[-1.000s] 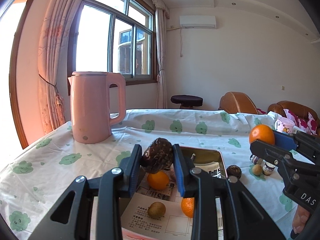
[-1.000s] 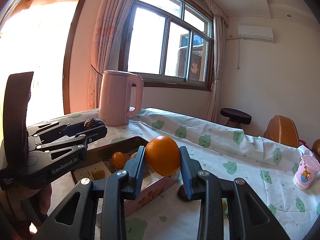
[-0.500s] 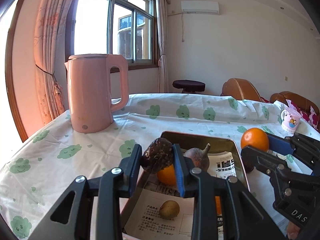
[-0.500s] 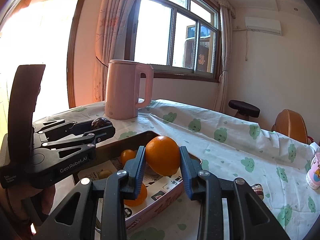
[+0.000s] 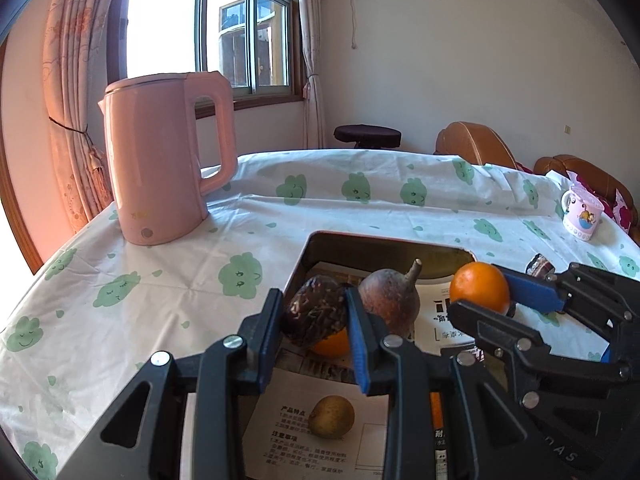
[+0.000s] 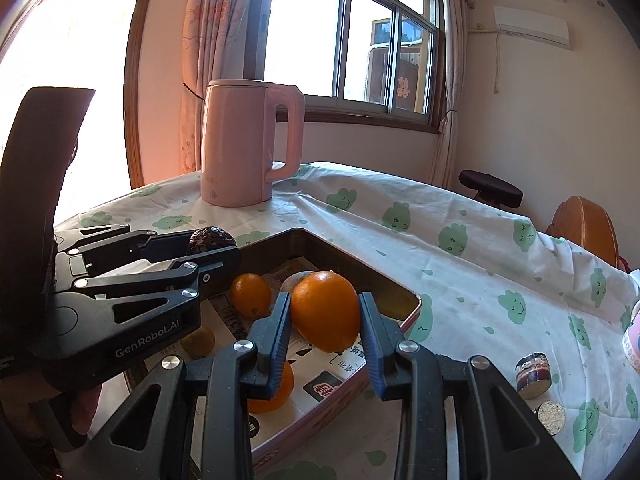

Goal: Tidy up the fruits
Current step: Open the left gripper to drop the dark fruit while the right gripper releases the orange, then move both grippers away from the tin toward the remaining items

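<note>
While both grippers hang over the tray (image 6: 408, 314), the left gripper (image 5: 316, 322) has its jaws nearly closed, clamped on one dark wrinkled fruit (image 5: 316, 314), and the right gripper (image 6: 325, 314) pinches one orange (image 6: 325, 312) likewise. Inside the tray lie two more oranges (image 6: 250, 294), one brown stemmed fruit (image 5: 390, 302) and one small tan fruit (image 5: 331, 417). One pink kettle (image 5: 160, 160) stands far left.

Fruit is crowding the tray (image 6: 408, 312) floor (paper patches showing between); the kettle (image 5: 160, 160) is blocking the counter's (image 5: 120, 280) far left.
</note>
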Action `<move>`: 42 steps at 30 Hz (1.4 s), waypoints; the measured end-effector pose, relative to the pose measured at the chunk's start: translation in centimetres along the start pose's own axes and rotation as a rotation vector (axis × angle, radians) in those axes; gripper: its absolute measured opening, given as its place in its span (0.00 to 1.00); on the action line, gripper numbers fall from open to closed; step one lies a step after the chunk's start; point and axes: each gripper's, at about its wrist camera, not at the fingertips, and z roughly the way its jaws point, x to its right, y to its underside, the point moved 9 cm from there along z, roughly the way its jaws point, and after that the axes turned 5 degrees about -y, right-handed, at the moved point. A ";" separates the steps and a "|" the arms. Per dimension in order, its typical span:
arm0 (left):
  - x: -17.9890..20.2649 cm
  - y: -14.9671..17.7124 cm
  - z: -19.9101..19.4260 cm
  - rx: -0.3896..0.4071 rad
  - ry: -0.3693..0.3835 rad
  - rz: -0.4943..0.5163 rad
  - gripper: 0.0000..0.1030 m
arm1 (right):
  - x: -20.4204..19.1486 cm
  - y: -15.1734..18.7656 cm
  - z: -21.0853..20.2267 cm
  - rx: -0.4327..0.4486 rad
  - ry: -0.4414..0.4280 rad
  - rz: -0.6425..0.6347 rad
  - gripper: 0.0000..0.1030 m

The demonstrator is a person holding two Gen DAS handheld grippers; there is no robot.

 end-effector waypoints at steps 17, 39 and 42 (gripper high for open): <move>1.0 0.8 1.5 -0.084 0.004 0.044 0.33 | 1.0 1.1 1.8 -0.093 -0.031 0.069 0.34; -0.2 0.3 0.6 -0.030 -0.057 0.020 0.65 | 1.5 0.9 1.3 -0.062 -0.012 0.078 0.46; -0.2 0.3 0.6 -0.025 -0.065 0.020 0.65 | 1.8 0.8 1.0 -0.051 -0.008 0.091 0.53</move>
